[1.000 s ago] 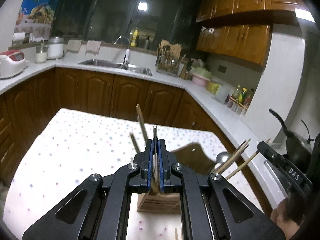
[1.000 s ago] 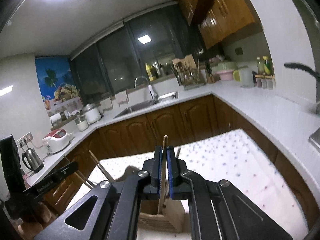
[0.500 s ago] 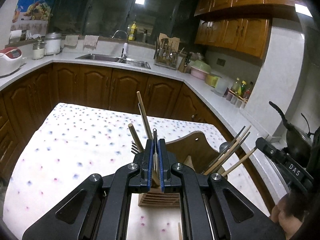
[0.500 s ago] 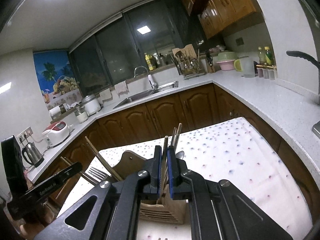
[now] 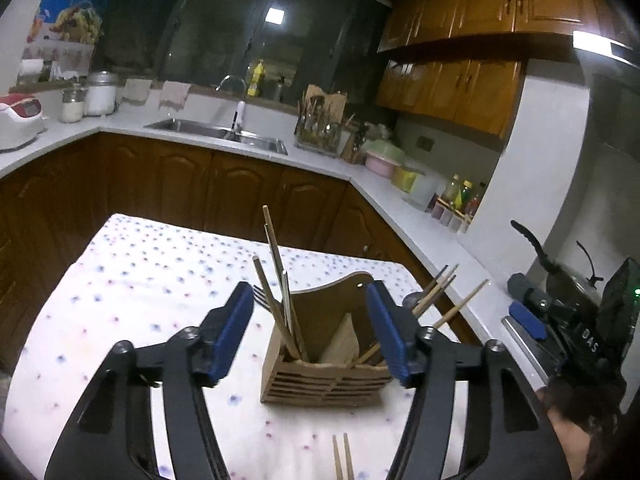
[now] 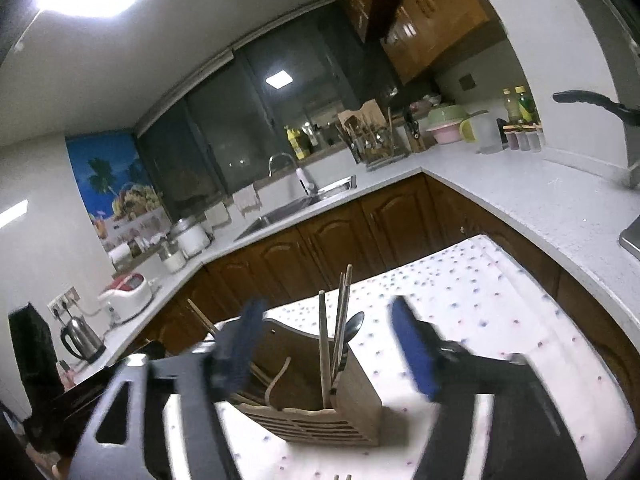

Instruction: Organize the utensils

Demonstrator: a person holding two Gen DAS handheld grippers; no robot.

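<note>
A wooden utensil holder (image 5: 324, 376) stands on the dotted tablecloth (image 5: 152, 280); it also shows in the right wrist view (image 6: 320, 412). Chopsticks (image 5: 276, 276), a fork (image 5: 262, 298) and a spoon (image 6: 354, 326) stand in it. My left gripper (image 5: 310, 332) is open and empty, just above and in front of the holder. My right gripper (image 6: 332, 352) is open and empty, blurred, above the holder; it also shows at the right edge of the left wrist view (image 5: 560, 320). Two loose chopstick tips (image 5: 342, 456) lie on the cloth near the bottom edge.
Brown cabinets and a white L-shaped counter (image 5: 360, 176) run behind the table, with a sink (image 5: 224, 134), a utensil rack (image 5: 320, 128), bowls, bottles and a rice cooker (image 5: 18, 120). A kettle (image 6: 82, 338) stands at the left.
Both grippers have opened and let go of the utensils they held; those now stand in the holder. Both grippers have pulled up and back.
</note>
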